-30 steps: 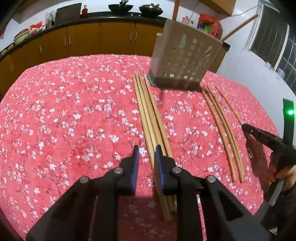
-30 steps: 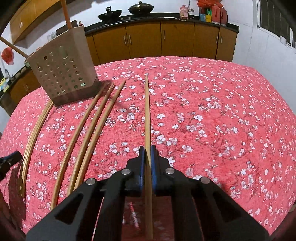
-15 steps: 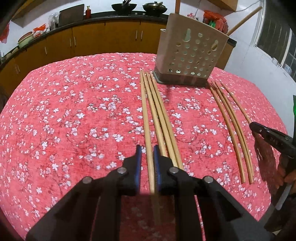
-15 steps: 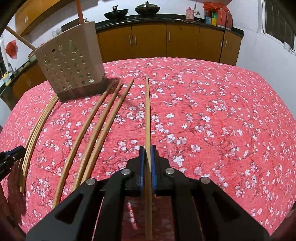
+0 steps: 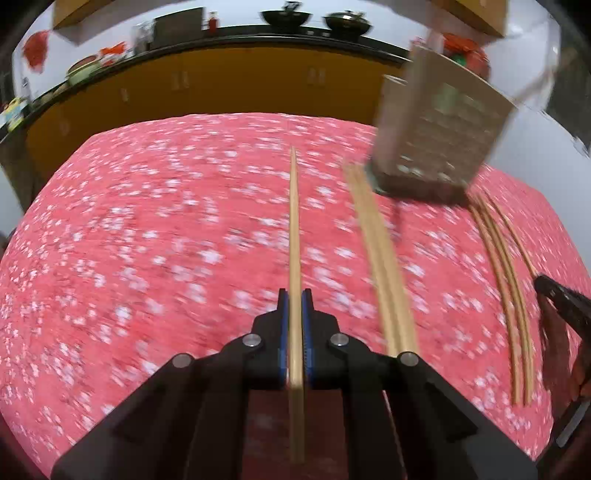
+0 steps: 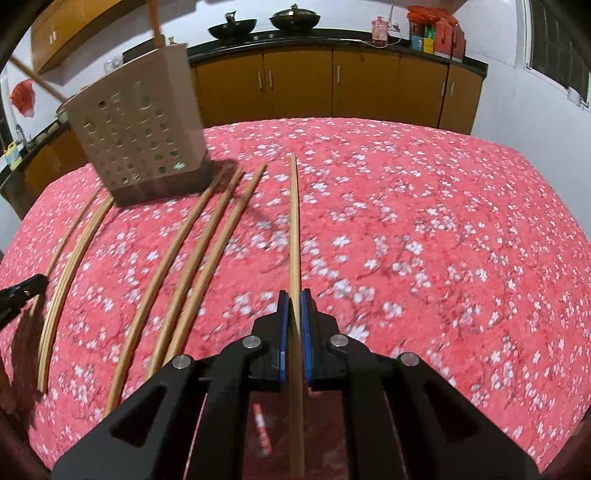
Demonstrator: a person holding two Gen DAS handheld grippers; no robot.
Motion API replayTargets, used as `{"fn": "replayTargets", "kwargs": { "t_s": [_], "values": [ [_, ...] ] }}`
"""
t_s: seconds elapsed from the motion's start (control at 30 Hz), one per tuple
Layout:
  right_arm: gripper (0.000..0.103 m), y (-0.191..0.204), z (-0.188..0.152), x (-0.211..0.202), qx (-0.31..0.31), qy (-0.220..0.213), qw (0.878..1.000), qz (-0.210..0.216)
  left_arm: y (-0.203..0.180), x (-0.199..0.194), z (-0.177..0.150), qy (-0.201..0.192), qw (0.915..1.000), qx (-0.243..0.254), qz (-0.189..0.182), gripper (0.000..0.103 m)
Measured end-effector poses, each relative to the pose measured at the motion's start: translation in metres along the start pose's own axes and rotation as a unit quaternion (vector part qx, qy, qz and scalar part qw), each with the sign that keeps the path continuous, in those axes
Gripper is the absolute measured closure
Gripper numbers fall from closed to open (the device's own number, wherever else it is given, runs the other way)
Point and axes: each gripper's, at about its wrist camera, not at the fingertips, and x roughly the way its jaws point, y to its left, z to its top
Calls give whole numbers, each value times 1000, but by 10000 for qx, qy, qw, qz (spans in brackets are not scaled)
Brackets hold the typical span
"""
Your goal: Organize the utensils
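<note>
My left gripper (image 5: 294,295) pinches a long wooden chopstick (image 5: 293,221) between its blue pads, jaws closing the last bit; the stick points away over the red floral tablecloth (image 5: 147,240). To its right lie two more chopsticks (image 5: 376,251), and three more (image 5: 506,280) lie further right. The perforated beige utensil holder (image 5: 436,140) stands behind them, blurred. My right gripper (image 6: 294,297) is shut on another chopstick (image 6: 294,221) above the cloth. In the right wrist view three loose chopsticks (image 6: 195,258) lie to its left, and the holder (image 6: 136,136) stands at the back left.
Wooden handles (image 6: 155,22) stick out of the holder. Brown cabinets (image 6: 332,85) under a dark counter with two woks (image 6: 232,27) run behind the table. More chopsticks (image 6: 70,258) lie at the far left, beside the other gripper's tip (image 6: 26,291). A window (image 6: 557,48) is on the right.
The left gripper has shut on the leftmost chopstick and pulled it left, away from its neighbours; the view is blurred from motion. The right gripper still holds its chopstick, nearly unmoved.
</note>
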Motion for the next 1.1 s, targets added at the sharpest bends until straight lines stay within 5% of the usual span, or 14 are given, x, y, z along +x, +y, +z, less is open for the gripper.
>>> {"fn": "replayTargets", "kwargs": {
  "t_s": [1.1],
  "values": [
    [95, -13, 0, 8, 197, -41, 9998, 57, 25, -2, 1, -39, 9992, -321, -229, 93]
  ]
}}
